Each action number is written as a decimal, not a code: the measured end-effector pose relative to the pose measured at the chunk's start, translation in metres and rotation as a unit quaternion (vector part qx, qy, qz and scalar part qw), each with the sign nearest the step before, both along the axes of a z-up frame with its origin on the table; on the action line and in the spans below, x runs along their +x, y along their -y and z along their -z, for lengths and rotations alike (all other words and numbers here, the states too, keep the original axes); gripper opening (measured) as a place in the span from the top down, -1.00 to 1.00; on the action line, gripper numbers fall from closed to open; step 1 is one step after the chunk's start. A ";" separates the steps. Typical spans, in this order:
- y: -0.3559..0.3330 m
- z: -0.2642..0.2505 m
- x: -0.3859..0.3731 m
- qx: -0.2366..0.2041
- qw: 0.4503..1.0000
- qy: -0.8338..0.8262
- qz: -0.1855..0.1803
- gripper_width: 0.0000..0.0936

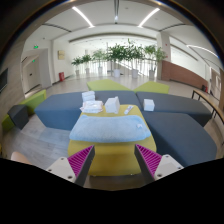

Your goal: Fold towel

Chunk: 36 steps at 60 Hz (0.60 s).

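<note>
Gripper view
Tongs (114,158): spread wide apart, holding nothing, magenta pads (81,158) facing inward.
Towel (110,128): pale blue, lying flat on the yellow bench (100,155), just ahead of the tongs.
White items (112,104): beyond the towel.
Grey sofas (185,125): around the bench.
Plants (125,52): far behind.

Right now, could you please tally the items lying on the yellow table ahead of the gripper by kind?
Light blue towel, spread flat just beyond the open fingers: 1
White crumpled cloths at the far edge of the yellow table: 3 ()
Total: 4
</note>
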<state>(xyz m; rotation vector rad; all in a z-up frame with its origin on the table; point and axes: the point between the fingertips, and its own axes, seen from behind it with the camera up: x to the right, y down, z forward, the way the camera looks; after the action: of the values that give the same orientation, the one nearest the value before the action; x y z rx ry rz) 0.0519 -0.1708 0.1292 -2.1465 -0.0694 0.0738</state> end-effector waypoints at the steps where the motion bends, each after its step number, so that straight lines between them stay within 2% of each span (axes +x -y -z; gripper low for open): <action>1: 0.000 0.000 -0.002 -0.001 1.000 -0.002 0.000 -0.78; 5: -0.004 -0.003 -0.015 0.000 1.000 0.006 -0.008 -0.76; 16: -0.053 0.019 -0.075 -0.015 0.996 0.052 -0.069 -0.75; 17: -0.041 0.015 -0.087 -0.017 0.996 0.056 -0.073 -0.75; 25: -0.100 0.059 -0.158 -0.030 0.990 0.063 -0.120 -0.70; 31: -0.135 0.088 -0.205 -0.042 0.990 0.066 -0.121 -0.67; 36: -0.158 0.111 -0.221 -0.053 0.989 0.073 -0.117 -0.57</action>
<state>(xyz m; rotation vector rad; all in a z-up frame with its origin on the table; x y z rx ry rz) -0.1693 -0.0130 0.0182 -2.2396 -0.4101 0.0576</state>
